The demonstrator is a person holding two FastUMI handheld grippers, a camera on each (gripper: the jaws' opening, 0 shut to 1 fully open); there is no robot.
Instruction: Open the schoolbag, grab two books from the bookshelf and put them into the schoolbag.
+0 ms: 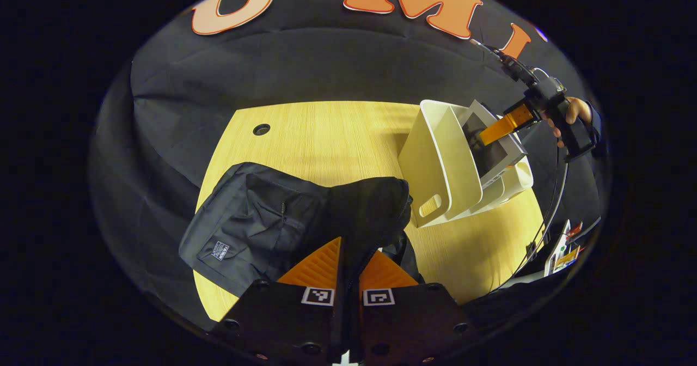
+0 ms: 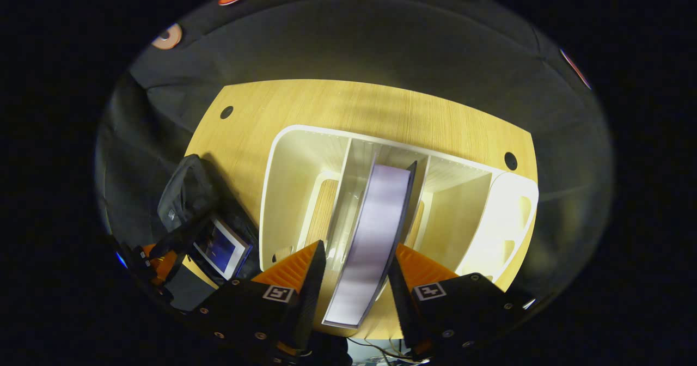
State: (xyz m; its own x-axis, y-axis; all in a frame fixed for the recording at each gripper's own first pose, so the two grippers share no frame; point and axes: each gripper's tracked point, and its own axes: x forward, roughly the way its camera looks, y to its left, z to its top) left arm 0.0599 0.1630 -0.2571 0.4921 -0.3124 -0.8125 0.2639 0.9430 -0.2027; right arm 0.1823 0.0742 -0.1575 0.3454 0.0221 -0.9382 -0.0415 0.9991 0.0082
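In the left gripper view, the left gripper (image 1: 348, 262) is seen at the bottom with its two orange ribbed fingers (image 1: 316, 268) drawn close together on a fold of the black fabric schoolbag (image 1: 272, 219), which is pinched between them. The schoolbag lies on the pale wooden table (image 1: 326, 137), its front pocket turned to the left. Just to the right of the bag stands the white plastic bookshelf (image 1: 441, 164), tilted in this view, with dividers inside. Above the shelf the right gripper (image 1: 503, 129) is visible, held by a hand (image 1: 572, 115), with its orange fingers reaching into the shelf.

In the right gripper view, the white bookshelf (image 2: 294, 153) is seen from above, its compartments open toward the camera. A thin book with a pale lilac cover and dark edge (image 2: 375, 230) stands on edge in the middle compartment, between two dividers. The right gripper (image 2: 354, 268) is set with its orange fingers (image 2: 297, 268) apart, one on each side of the book; whether they touch it cannot be told, as the book looks blurred. At the left, the schoolbag (image 2: 182, 191) is seen held open, and a second book with a blue cover (image 2: 223, 246) lies inside it. The left gripper (image 2: 158, 262) is near the bag's opening
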